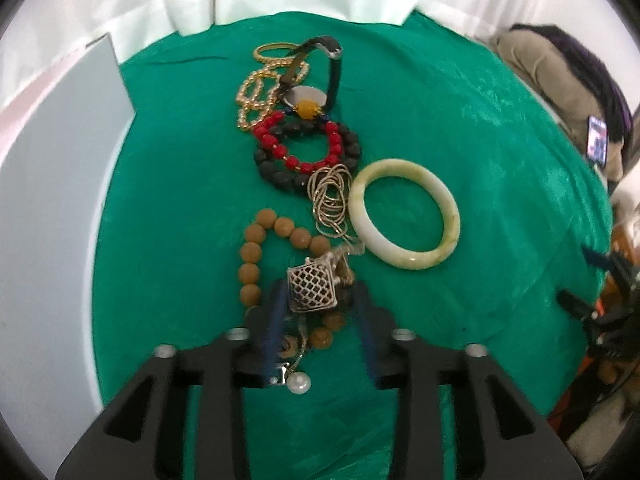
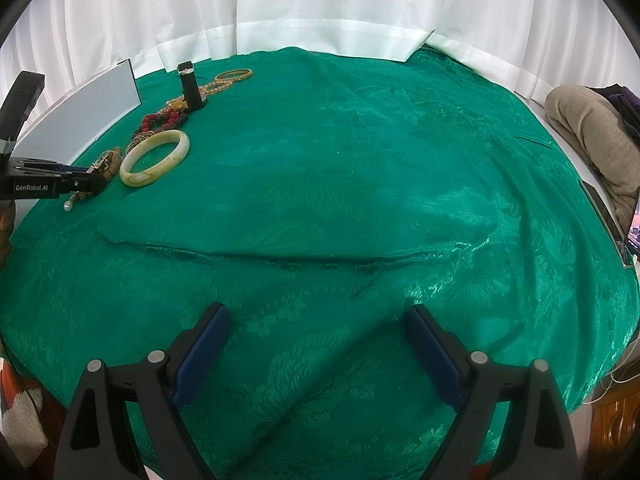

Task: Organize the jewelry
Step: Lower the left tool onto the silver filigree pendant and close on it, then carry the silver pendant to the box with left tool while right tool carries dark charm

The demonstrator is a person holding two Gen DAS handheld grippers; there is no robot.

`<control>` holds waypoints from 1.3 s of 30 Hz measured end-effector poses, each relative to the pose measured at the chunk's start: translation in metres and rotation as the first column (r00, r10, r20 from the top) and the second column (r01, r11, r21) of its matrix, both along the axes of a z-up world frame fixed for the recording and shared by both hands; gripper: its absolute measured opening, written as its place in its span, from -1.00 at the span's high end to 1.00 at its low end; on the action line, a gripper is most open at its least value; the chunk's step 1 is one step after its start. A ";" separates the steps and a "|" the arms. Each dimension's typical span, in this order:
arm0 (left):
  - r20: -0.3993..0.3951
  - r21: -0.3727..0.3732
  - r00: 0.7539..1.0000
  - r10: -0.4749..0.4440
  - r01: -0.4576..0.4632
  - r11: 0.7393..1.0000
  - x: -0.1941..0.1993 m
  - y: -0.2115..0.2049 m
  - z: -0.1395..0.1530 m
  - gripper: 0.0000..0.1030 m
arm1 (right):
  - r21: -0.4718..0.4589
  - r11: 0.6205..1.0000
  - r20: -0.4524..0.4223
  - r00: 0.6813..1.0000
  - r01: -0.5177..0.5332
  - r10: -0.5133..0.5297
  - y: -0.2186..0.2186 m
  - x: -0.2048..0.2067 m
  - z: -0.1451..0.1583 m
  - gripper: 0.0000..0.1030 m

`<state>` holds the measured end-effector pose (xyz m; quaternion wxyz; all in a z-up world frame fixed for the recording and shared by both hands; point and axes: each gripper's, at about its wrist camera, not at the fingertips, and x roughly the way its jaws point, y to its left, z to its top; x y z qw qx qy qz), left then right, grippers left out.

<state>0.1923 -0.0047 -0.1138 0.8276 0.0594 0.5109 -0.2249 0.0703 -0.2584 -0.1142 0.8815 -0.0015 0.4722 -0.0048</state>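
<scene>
Jewelry lies in a line on the green cloth (image 1: pixel 480 160): a gold bangle (image 1: pixel 272 49), a pearl strand (image 1: pixel 256 96), a watch (image 1: pixel 320 76), red beads (image 1: pixel 272 140) on black beads (image 1: pixel 352 148), a thin chain (image 1: pixel 330 200), a jade bangle (image 1: pixel 404 214) and a wooden bead bracelet (image 1: pixel 250 252). A silver lattice pendant (image 1: pixel 312 292) sits between the jaws of my left gripper (image 1: pixel 320 286); the left pad touches it and a small gap shows at the right pad. A pearl (image 1: pixel 298 382) lies beneath. My right gripper (image 2: pixel 318 312) stands open over bare cloth, far from the jewelry (image 2: pixel 156 156).
A grey board (image 1: pixel 52 200) lies along the cloth's left edge. White curtains (image 2: pixel 320 8) hang behind. A person sits at the right with a phone (image 1: pixel 598 140). A fold (image 2: pixel 320 258) crosses the cloth ahead of my right gripper.
</scene>
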 end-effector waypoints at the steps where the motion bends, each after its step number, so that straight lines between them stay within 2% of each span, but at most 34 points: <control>1: 0.004 -0.005 1.000 0.004 -0.004 1.000 0.000 0.001 0.001 -0.05 | 0.000 1.000 0.000 1.000 0.000 0.000 0.000 0.000 0.000 -0.79; 8: -0.007 -0.037 1.000 0.014 -0.014 0.999 0.001 0.004 0.001 -0.07 | 0.000 1.000 0.002 1.000 0.001 -0.001 0.000 0.000 0.000 -0.79; 12: -0.040 -0.100 0.998 0.046 -0.050 0.994 0.007 0.007 0.002 -0.06 | 0.000 1.000 0.002 1.000 0.000 0.000 0.000 -0.001 0.000 -0.79; 13: -0.047 -0.109 0.998 0.049 -0.054 0.993 0.008 0.007 0.002 -0.01 | 0.000 1.000 0.002 1.000 0.000 0.000 0.000 0.000 0.000 -0.79; 14: -0.051 -0.112 0.997 0.054 -0.060 0.992 0.008 0.009 0.002 0.31 | 0.000 1.000 0.002 1.000 0.000 0.000 0.000 0.000 0.000 -0.79; 15: -0.060 -0.117 0.997 0.056 -0.062 0.991 0.008 0.011 0.001 0.38 | 0.000 1.000 0.002 1.000 0.000 0.000 0.001 -0.001 0.000 -0.79; 19: -0.051 -0.143 0.994 0.099 -0.105 0.984 0.005 0.017 0.006 0.39 | 0.001 1.000 0.002 1.000 0.000 0.000 0.000 0.000 0.000 -0.79; 29: 0.059 -0.313 0.979 0.196 -0.168 0.935 -0.030 0.037 0.084 0.39 | 0.001 1.000 -0.002 1.000 0.000 0.000 0.000 0.001 0.000 -0.79; 33: 0.079 -0.367 0.969 0.236 -0.191 0.910 -0.032 0.040 0.114 0.39 | 0.001 1.000 -0.002 1.000 0.001 -0.001 0.000 0.000 0.000 -0.79; 39: 0.110 -0.389 0.954 0.278 -0.216 0.896 -0.046 0.051 0.146 0.39 | 0.001 1.000 -0.003 1.000 0.001 -0.001 0.000 0.000 0.000 -0.79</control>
